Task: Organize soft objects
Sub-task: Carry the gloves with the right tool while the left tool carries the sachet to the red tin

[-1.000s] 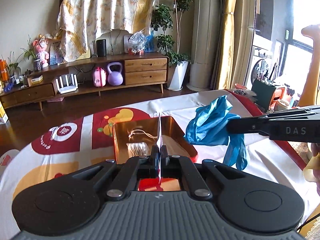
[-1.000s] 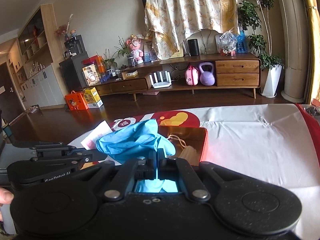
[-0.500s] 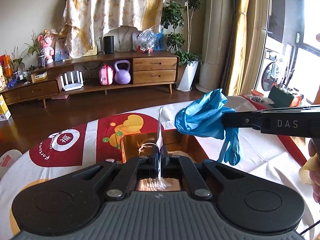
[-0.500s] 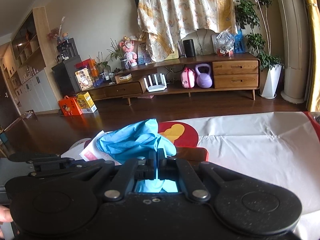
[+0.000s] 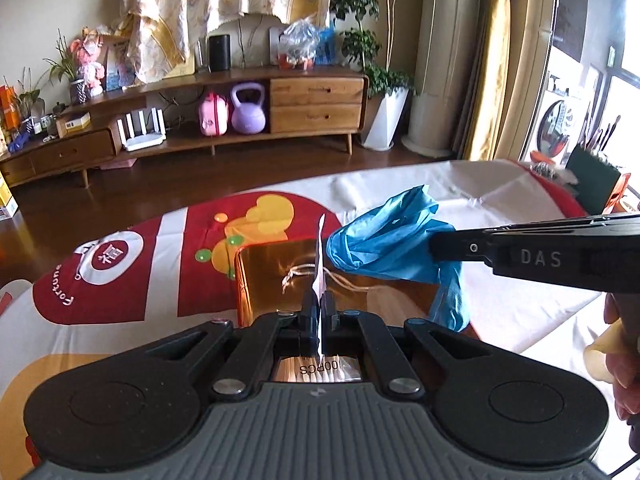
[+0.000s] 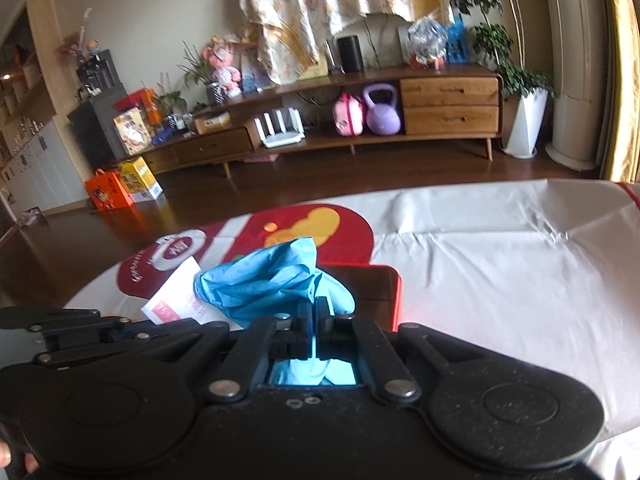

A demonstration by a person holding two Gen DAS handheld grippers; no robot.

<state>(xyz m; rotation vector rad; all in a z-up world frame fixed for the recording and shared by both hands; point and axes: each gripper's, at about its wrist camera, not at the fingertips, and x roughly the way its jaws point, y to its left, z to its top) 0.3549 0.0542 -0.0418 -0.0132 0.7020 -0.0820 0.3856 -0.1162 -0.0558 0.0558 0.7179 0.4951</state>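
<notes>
A: Left gripper (image 5: 319, 307) — jaws are pinching shut on a thin white packet (image 5: 320, 248), edge-on, sticking up between them. From the right wrist view the packet (image 6: 172, 294) is showing a flat white face with pink print.

B: Right gripper (image 6: 313, 312)?

A: Jaws are clamping shut on a blue glove (image 6: 276, 284). Glove is bunching up ahead of the tips; a bit of it is showing behind the jaws too.

B: Where is the glove sitting in the left view?

A: Glove (image 5: 390, 240) is hanging off the right gripper (image 5: 434, 246), which is reaching in from the right edge. Its fingers are dangling down. It is hovering over the right side of the box (image 5: 264, 268), just beside the packet.

B: The box?

A: Shiny gold inside, red outer wall (image 6: 396, 300), open top. It is lying on the table (image 5: 500, 208), on a white cloth with a red print (image 5: 168, 264). String (image 5: 304, 272) is lying inside. Cannot tell whether the glove is touching the box.

B: Anything else close?

A: Part of a hand (image 5: 624, 352) is showing at the right edge, below the right gripper.
</notes>
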